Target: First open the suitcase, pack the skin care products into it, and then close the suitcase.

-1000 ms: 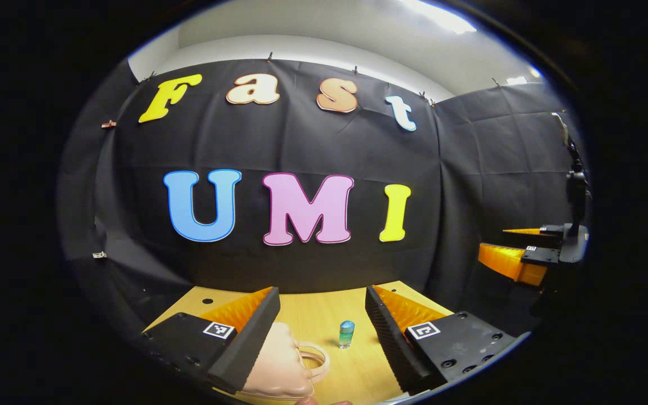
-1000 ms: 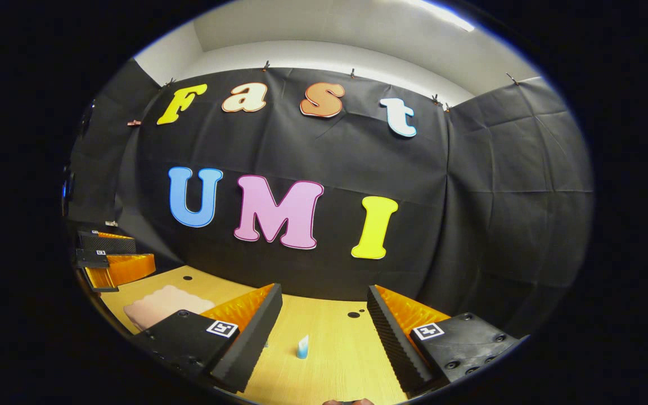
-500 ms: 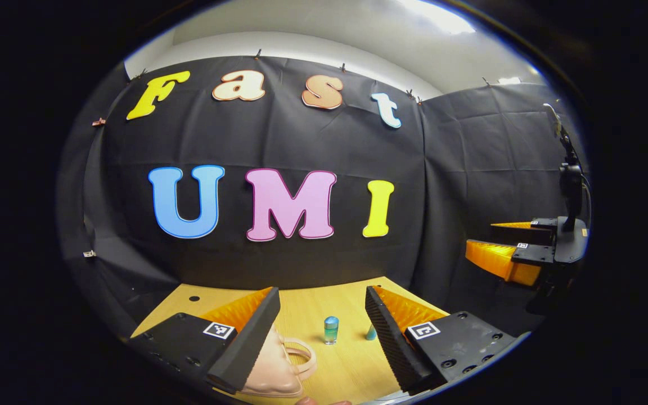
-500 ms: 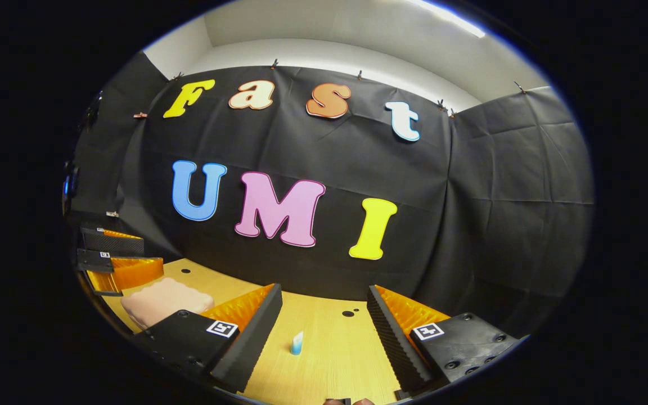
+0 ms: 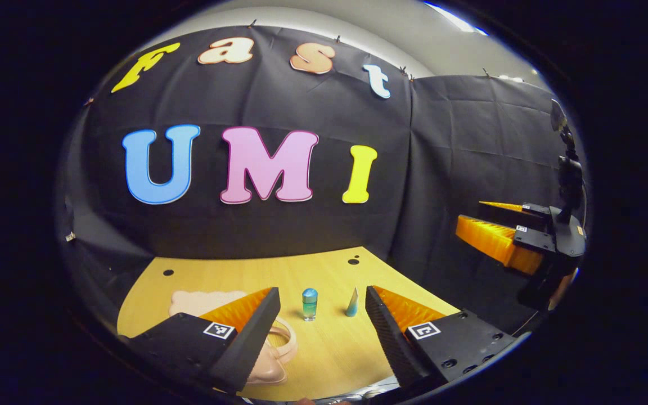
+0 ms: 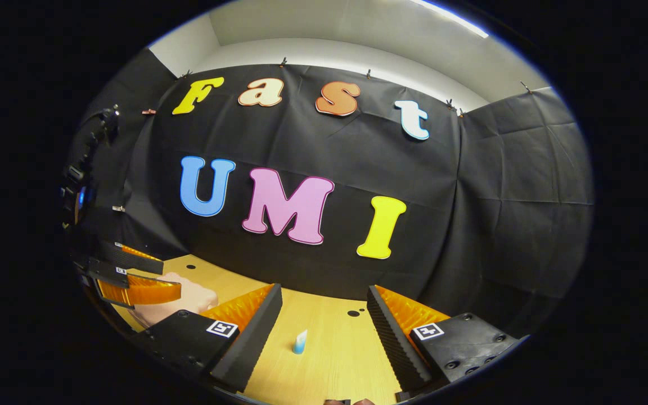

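In the left gripper view, the left gripper (image 5: 322, 323) hovered low over the near edge of the wooden tabletop (image 5: 329, 270), its fingers spread wide with nothing between them. Just beyond its left finger lay the small pink suitcase (image 5: 270, 351), flat on the tabletop and closed, with its looped handle pointing right; whatever was inside could not be seen. A little farther, between the two fingers as the camera saw it, a small bottle with a blue cap (image 5: 309, 304) stood upright, and near it to the right stood a small pale blue tube (image 5: 352, 302), the two apart. Several dark round holes marked the far part of the tabletop. Black cloth closed the booth behind and to the right, with a pale wall and ceiling above it. At the far right, off the tabletop, the right gripper (image 5: 484, 222) hung in the air.

In the right gripper view, the right gripper's fingers were likewise released, held over the tabletop, with the tube (image 6: 300, 342) standing beyond them. Far left, the left gripper (image 6: 133, 273) hovered above the suitcase (image 6: 189, 295).
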`<state>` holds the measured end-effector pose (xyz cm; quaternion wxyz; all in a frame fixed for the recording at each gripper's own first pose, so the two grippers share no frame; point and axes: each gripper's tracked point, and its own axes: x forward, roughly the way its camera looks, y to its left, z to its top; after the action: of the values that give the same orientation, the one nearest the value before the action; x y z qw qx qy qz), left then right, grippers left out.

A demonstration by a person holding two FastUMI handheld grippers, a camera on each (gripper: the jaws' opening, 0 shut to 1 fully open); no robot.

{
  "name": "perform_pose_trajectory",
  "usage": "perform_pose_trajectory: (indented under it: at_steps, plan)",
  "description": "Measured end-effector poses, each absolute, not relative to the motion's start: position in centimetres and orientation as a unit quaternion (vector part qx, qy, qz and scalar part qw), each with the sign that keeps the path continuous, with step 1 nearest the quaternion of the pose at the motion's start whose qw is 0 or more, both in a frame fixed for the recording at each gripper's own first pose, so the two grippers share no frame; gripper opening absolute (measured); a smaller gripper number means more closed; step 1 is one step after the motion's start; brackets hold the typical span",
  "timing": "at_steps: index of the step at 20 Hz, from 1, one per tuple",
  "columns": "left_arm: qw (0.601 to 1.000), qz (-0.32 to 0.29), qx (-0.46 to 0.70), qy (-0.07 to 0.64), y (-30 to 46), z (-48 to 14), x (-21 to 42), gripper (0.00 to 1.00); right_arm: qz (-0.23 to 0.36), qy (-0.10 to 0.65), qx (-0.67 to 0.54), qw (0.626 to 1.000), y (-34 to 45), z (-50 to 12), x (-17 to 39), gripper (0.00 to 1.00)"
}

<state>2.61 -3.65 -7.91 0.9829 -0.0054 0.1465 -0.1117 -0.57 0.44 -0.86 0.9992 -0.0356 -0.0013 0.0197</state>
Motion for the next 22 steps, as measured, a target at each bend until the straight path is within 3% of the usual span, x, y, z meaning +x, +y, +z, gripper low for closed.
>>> perform_pose_trajectory:
  at_steps: [5,8,18,22]
  plan:
    - [0.939,-0.070,-0.080,0.327,-2.2,-16.5,8.2,0.96,0.038,0.017,-0.004,0.999,-2.4,-3.3,2.3,0.96]
    - [0.906,-0.047,-0.068,0.415,-1.6,-22.1,10.4,0.96,0.047,0.028,-0.002,0.998,-3.8,-4.8,3.9,0.96]
    - [0.802,0.044,-0.099,0.587,0.5,-32.7,15.1,0.96,0.037,0.056,0.012,0.998,-9.1,-8.1,7.5,0.96]
    - [0.779,0.032,-0.086,0.620,-0.6,-35.7,15.4,0.88,0.031,0.076,0.019,0.996,-10.4,-9.7,8.3,0.96]
